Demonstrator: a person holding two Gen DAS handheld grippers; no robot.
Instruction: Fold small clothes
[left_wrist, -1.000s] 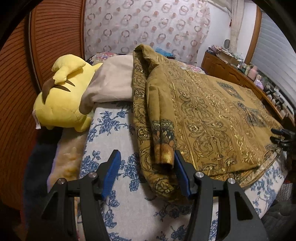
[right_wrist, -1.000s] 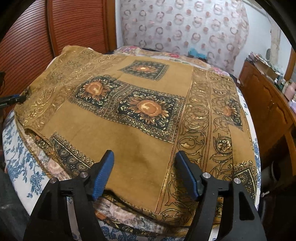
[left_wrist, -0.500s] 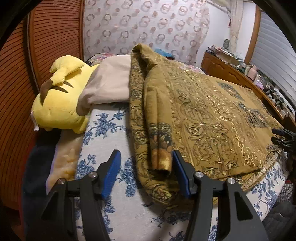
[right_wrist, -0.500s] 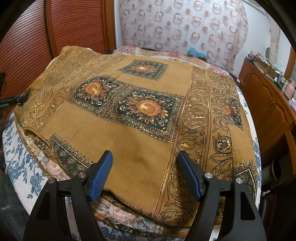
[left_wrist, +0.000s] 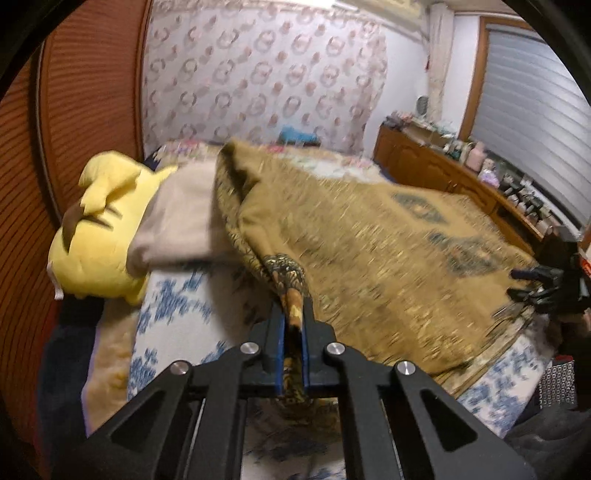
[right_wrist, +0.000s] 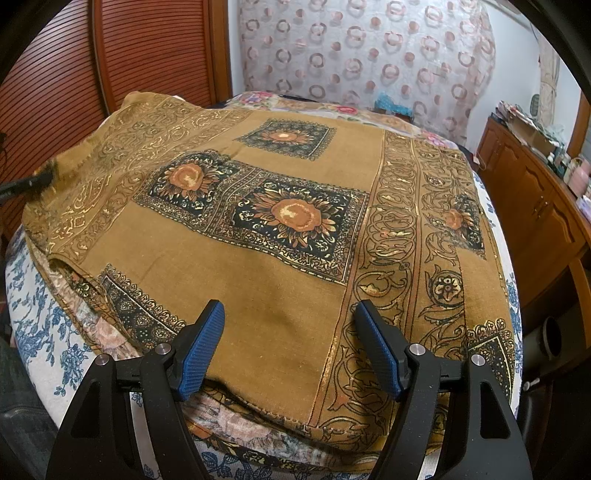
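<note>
We find the mustard-gold patterned cloth (right_wrist: 280, 206) spread across the bed, lying over a blue-floral sheet (right_wrist: 40, 325) with a further floral layer showing beneath its near edge. In the right wrist view it lies largely flat, its sunflower panels face up. One side already appears doubled over, with a second layer visible under the near left corner; we judge this a first fold, though we cannot confirm it.

The left gripper (left_wrist: 293, 332) is pressed together on a bunched corner of the cloth, the fabric pinched between its blue pads and drawn up off the sheet into a taut ridge. The left wrist view is blurred, so finer detail of the hold cannot be read.

The right gripper (right_wrist: 291, 347) stands spread above the near edge of the cloth, its pads apart and nothing between them. We judge it has not yet taken its hold.

Our assessment: the fold in hand is at its start. One corner is secured; the opposite hold, the carry-over and the flattening remain.

Beyond the cloth, a yellow plush toy (left_wrist: 99, 236) and a beige pillow (left_wrist: 181, 218) lie just beside its far edge. A wooden cabinet (right_wrist: 535, 206) stands alongside the bed.
</note>
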